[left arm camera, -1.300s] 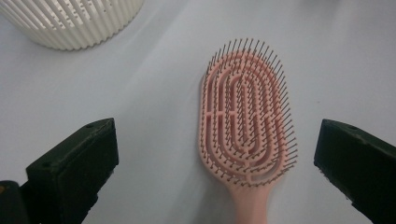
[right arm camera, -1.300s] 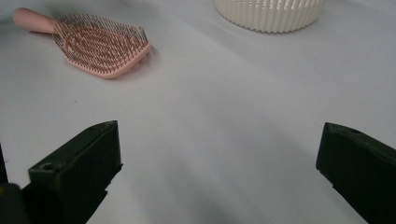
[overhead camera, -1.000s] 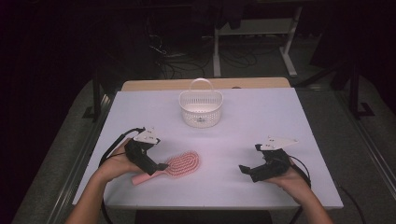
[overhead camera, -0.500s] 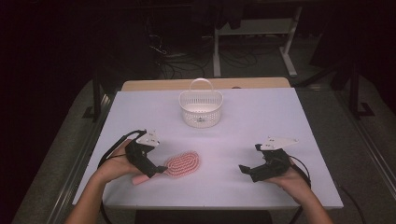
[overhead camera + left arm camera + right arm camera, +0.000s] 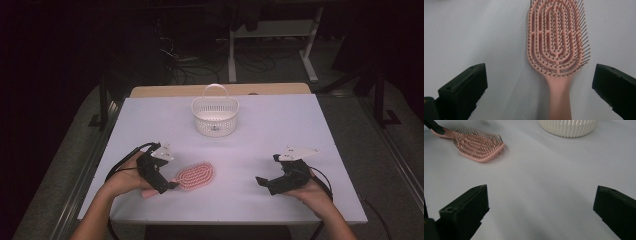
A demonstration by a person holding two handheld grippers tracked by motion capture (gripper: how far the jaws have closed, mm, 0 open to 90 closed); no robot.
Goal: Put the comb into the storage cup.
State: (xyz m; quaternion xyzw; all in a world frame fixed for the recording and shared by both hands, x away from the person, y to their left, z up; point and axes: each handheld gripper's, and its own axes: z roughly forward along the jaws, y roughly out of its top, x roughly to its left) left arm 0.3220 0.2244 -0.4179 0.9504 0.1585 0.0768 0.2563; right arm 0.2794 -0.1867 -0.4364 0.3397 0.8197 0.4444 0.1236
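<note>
Pink hairbrush [image 5: 195, 175] lies bristles-up on the white table [image 5: 260, 135], near its front-left; left gripper [image 5: 161, 186] has closed in over the handle since 1 s ago, jaws wide apart, so a grab looks imminent. Right gripper [image 5: 260, 180] idles spread open, holding nothing. Left gripper view shows handle centred btwn jaws w/ clearance both sides; high view adds the white basket [image 5: 215, 116] further back.

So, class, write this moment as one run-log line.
left tool: open, astride pink hairbrush handle | right tool: open, nothing held | white basket: far side of table
</note>
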